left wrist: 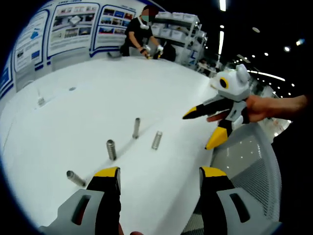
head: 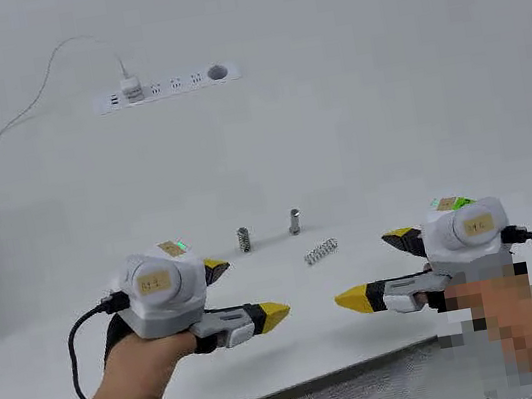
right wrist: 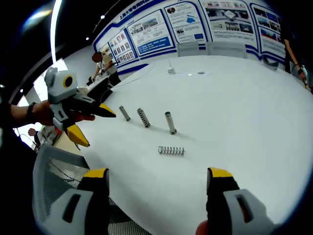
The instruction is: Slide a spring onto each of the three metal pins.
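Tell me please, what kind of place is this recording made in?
Probably an indoor demonstration hall or lab, not a home. A white workbench stands before a wall of blue-framed information posters, storage shelves are at the far end, and another person works there.

A white power strip (head: 170, 85) is lying at the far side of the white worktop (head: 382, 100), a white charger (head: 131, 86) sitting plugged into it, its cable (head: 39, 94) trailing off left. Grey mesh (head: 378, 394) is running along the near edge. Blue-framed posters (right wrist: 195, 19) are hanging on the wall beyond, and a person (left wrist: 139, 30) is standing at the worktop's far edge.
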A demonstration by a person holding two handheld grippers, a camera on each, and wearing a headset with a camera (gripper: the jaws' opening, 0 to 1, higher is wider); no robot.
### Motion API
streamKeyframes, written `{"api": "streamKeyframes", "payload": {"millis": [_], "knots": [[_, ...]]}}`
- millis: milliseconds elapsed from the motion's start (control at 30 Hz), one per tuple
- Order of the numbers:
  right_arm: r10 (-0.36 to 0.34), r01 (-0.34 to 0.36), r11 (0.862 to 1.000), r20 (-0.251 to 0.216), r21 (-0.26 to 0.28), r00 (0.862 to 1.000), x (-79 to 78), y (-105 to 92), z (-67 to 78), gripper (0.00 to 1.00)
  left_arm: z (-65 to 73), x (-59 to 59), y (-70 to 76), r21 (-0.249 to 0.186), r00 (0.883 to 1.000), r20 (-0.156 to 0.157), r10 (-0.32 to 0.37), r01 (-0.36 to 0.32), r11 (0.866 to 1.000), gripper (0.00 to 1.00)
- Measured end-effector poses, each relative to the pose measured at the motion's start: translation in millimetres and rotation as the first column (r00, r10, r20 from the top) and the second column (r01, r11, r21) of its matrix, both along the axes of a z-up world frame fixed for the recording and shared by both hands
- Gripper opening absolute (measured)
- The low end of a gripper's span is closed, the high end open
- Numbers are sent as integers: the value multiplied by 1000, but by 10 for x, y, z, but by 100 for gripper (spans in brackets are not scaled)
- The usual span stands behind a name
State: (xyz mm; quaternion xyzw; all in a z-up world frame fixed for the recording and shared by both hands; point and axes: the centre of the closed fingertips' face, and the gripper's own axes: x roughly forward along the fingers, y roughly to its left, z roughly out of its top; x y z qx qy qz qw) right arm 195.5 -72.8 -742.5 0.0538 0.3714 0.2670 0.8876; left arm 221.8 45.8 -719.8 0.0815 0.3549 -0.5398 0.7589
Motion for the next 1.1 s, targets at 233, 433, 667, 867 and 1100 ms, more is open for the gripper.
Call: {"api": "streamKeyframes", "payload": {"millis": [233, 433, 667, 867, 1100], "knots": [[-19, 19, 1000, 13, 6, 1000, -18, -76, 72, 85, -52, -17, -229, 6, 999, -4, -50, 50, 999, 68], [-27, 27, 1000, 10, 10, 1000, -59, -106, 76, 87, -110, -35, -393, 10, 996, -12, -87, 87, 996, 69], [-28, 28, 999, 4, 18, 1000, -105, -99, 80, 87, -186, -37, -554, 24, 992, -17, -122, 122, 992, 69], [-29, 29, 999, 1, 28, 1000, -124, -99, 79, 86, -292, 10, -637, 50, 992, -29, -123, 124, 991, 65], [-39, 39, 999, -2, 34, 999, -134, -108, 74, 86, -474, 70, -698, 78, 994, -49, -100, 103, 992, 58]]}}
